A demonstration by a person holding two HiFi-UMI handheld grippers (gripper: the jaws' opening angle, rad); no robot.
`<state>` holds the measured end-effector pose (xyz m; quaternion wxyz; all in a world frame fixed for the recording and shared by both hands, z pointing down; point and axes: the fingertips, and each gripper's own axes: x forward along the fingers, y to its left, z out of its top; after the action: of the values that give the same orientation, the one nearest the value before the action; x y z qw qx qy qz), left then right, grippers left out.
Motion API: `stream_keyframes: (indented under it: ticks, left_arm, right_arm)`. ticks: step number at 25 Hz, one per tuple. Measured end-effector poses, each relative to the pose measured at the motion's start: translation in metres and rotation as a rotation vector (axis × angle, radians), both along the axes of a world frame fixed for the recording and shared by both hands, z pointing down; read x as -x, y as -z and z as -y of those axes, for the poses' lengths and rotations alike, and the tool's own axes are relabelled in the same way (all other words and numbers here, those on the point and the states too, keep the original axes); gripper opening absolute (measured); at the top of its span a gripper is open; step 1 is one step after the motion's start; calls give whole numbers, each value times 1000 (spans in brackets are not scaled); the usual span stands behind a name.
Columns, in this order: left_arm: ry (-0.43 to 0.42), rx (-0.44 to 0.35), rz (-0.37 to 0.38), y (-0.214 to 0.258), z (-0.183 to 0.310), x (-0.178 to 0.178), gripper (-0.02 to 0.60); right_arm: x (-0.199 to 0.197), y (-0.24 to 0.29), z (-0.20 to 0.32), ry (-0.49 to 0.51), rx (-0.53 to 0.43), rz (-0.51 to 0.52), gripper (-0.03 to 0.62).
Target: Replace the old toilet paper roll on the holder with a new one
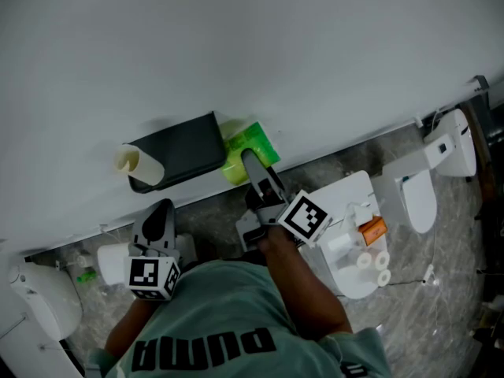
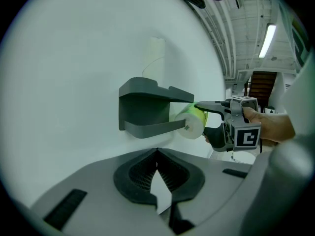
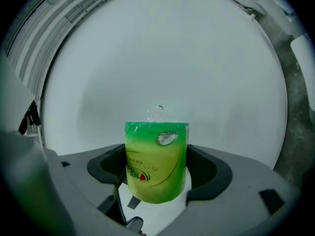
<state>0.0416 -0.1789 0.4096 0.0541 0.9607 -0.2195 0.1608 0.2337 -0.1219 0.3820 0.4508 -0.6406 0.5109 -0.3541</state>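
Beside holder (image 1: 185,152) right end, right gripper (image 1: 250,164) fingers clamp wrapped new roll (image 3: 156,163), not mounted; left gripper (image 2: 158,156) fingers together, empty.

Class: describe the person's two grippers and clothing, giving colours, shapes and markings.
Both grippers are grey with black jaw pads: left gripper, right gripper. Each carries a white cube printed with black square markers. No cables show. The person wears a grey-green top with black lettering.
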Motion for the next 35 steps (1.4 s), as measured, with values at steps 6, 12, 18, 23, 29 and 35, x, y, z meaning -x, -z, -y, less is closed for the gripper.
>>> stream_keyframes:
  ticks: [6, 12, 18, 23, 29, 35]
  left_arm:
    - [0, -1, -4, 1, 0, 4, 5]
    - [-4, 9, -10, 0, -1, 7, 5]
    - [7, 10, -20, 2, 1, 12, 5]
    - [7, 22, -26, 1, 1, 13, 5]
    - [3, 32, -35, 0, 2, 16, 5]
    - [-1, 36, -50, -1, 6, 20, 5]
  right_arm:
    - [0, -3, 0, -15, -46, 60, 379]
    - [8, -1, 6, 1, -100, 133, 379]
    - [20, -2, 10, 16, -120, 166, 379]
    - [42, -6, 16, 30, -133, 210, 379]
    - [60, -7, 20, 25, -139, 235, 379]
    - [66, -9, 21, 4, -142, 250, 379]
